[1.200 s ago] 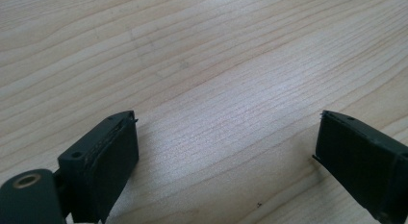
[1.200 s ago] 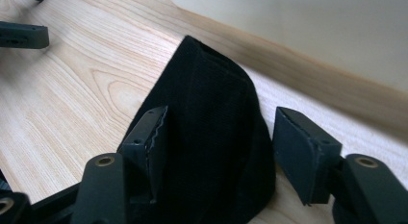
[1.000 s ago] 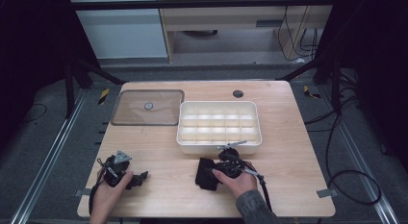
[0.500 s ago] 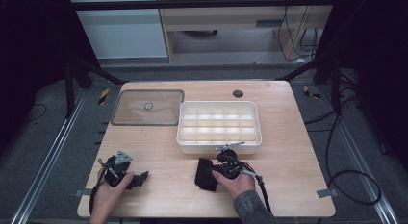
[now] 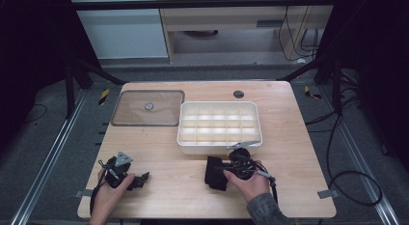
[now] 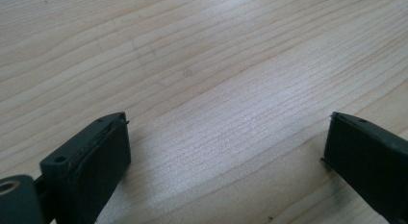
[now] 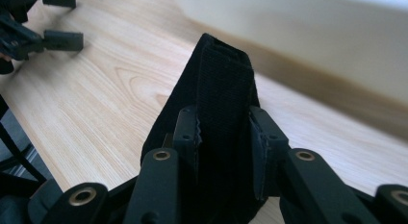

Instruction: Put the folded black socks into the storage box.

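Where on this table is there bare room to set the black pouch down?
Bare wood lies between the left gripper and the black pouch in the right gripper, and right of the white divided tray to the table edge. The back is crowded by the tray and clear lid.

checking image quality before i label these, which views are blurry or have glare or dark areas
High view: table evenly lit, surroundings nearly black, image soft. Left gripper view: sharp wood grain, pale sheen between the open jaws of the left gripper. Right gripper view: the black fabric pouch in the right gripper is sharp; the white compartment tray behind is blurred, washed out.
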Demonstrator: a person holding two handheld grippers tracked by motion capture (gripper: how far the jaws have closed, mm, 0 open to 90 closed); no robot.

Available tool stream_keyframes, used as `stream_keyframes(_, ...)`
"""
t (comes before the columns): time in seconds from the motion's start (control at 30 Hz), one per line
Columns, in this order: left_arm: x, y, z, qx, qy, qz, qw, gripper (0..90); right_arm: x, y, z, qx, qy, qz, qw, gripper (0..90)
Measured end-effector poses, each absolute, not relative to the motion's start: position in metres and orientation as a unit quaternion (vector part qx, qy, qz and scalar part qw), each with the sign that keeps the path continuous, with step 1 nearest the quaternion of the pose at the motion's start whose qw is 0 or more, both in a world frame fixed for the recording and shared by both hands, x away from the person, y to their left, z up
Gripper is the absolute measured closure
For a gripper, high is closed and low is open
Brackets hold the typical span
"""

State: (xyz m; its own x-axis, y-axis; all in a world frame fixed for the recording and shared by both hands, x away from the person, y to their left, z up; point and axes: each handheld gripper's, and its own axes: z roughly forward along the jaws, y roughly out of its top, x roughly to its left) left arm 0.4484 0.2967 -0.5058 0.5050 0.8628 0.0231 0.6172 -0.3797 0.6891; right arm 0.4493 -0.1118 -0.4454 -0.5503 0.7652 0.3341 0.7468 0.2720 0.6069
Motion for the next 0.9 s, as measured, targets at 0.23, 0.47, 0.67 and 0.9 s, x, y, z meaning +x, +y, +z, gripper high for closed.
stream_keyframes(0.23,0.448,0.298,-0.508,0.804,0.456,0.198,0.325,0.0,0.448,-0.159,-0.406,0.488,0.788,0.371,0.062,68.5)
stream_keyframes(0.47,0.448,0.298,-0.508,0.804,0.456,0.199,0.327,0.0,0.459,-0.196,-0.372,0.505,0.779,0.355,0.107,68.4)
stream_keyframes(0.67,0.447,0.298,-0.509,0.803,0.455,0.2,0.329,0.0,0.477,-0.215,-0.356,0.519,0.776,0.336,0.124,68.4)
stream_keyframes(0.9,0.447,0.298,-0.509,0.802,0.455,0.2,0.33,0.0,0.494,-0.22,-0.342,0.519,0.78,0.321,0.142,68.2)
